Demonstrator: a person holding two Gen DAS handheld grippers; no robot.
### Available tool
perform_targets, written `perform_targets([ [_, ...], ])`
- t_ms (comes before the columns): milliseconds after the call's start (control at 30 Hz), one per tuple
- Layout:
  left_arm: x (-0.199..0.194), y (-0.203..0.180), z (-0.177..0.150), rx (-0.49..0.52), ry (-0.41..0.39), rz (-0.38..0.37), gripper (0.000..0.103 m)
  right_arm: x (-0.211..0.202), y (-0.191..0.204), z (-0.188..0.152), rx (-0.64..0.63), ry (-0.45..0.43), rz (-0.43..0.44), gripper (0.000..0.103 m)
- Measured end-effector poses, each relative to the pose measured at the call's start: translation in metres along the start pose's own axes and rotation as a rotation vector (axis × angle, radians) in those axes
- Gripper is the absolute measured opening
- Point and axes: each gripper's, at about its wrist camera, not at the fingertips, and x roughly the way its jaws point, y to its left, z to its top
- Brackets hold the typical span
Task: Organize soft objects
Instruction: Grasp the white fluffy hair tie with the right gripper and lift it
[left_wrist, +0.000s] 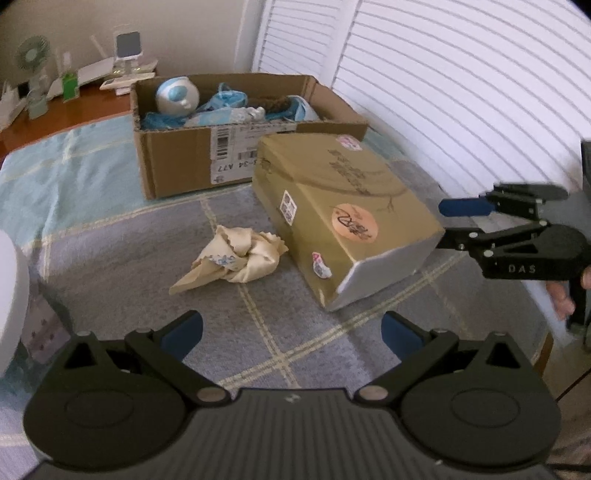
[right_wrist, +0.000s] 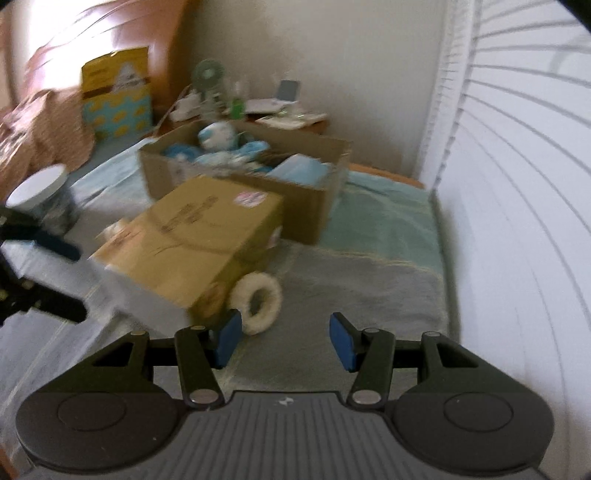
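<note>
We see our left gripper (left_wrist: 291, 332) spread wide over the checked blanket (left_wrist: 122, 229), nothing between its blue pads. Ahead of it lies a crumpled cream cloth (left_wrist: 236, 258), just beside the tilted gold box (left_wrist: 343, 218). Our right gripper (right_wrist: 284, 341) stands about half spread and empty, its left pad (right_wrist: 227, 338) close to a white fluffy ring (right_wrist: 258, 299) that touches the gold box's near corner. Behind sits the open cardboard box (left_wrist: 177, 166) holding blue and white soft things
</note>
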Motion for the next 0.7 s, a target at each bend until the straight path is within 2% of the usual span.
perform_targets([
  [133, 0.001, -0.002, -0.001, 0.051, -0.003, -0.017, 0.102, 0.009, 0.009, 0.006, -0.102, 0.073, -0.033, 0.057],
  [367, -0.001, 0.005, -0.004, 0.048, -0.048, -0.086, 0.102, 0.028, 0.034, 0.021, -0.343, 0.208, -0.036, 0.057],
  [433, 0.000, 0.009, -0.006, 0.042, -0.053, -0.099, 0.102, 0.032, 0.035, 0.025, -0.372, 0.230, -0.052, 0.048],
  [667, -0.001, 0.019, -0.013, 0.032, -0.057, -0.114, 0.102, 0.036, 0.044, 0.030, -0.460, 0.234, -0.033, 0.037],
  [700, -0.001, 0.021, -0.013, 0.031, -0.057, -0.112, 0.102, 0.036, 0.046, 0.030, -0.471, 0.234, -0.024, 0.029],
])
